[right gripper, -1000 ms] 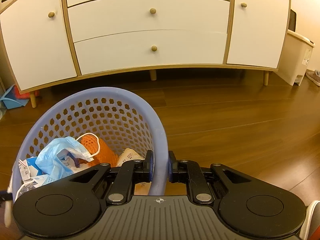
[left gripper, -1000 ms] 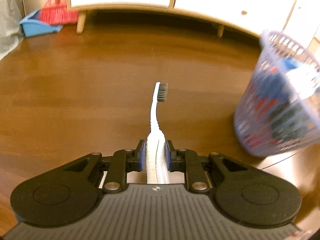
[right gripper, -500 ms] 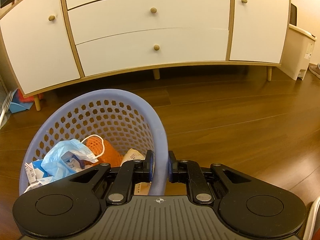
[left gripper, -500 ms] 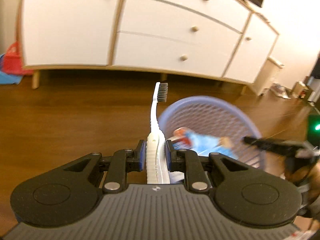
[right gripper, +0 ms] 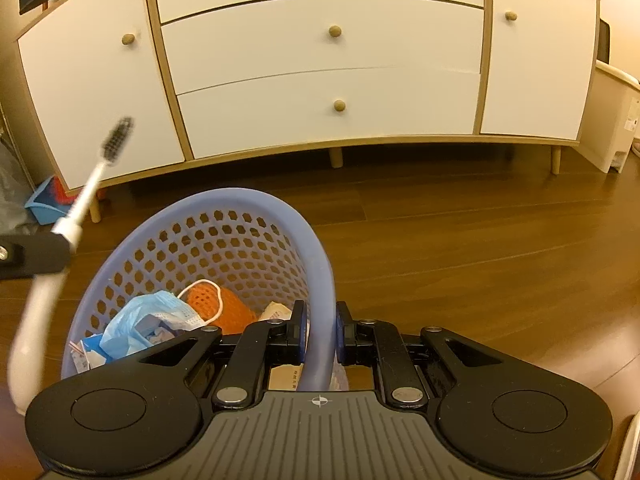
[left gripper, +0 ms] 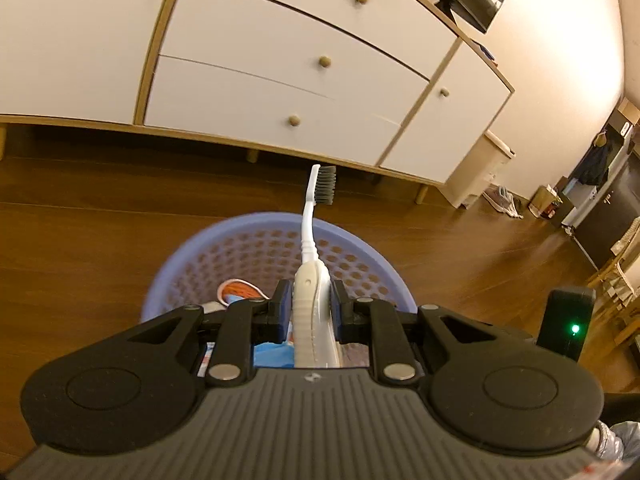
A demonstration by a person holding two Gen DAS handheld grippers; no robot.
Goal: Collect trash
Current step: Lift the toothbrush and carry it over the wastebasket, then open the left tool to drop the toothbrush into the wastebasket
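My left gripper [left gripper: 310, 312] is shut on the handle of a white toothbrush [left gripper: 310, 236] with dark bristles, which points forward over the lilac perforated basket [left gripper: 256, 224]. The basket's opening lies right under the gripper. In the right wrist view my right gripper [right gripper: 322, 330] is shut on the near rim of the basket [right gripper: 320, 264]. Inside lie a blue face mask [right gripper: 150, 318], an orange net [right gripper: 228, 306] and paper scraps. The toothbrush [right gripper: 86, 188] and part of the left gripper [right gripper: 34, 256] appear at the left, above the basket's edge.
A white sideboard with wooden knobs [right gripper: 328, 76] stands on legs across the wooden floor [right gripper: 460, 240]. A blue dustpan [right gripper: 44, 206] sits at its left end, a white bin [right gripper: 612, 128] at its right. Shoes and dark furniture [left gripper: 600, 208] lie far right.
The left gripper swung right with the toothbrush, from over bare floor to directly above the basket. The right gripper kept its hold on the rim, and the basket shifted slightly.
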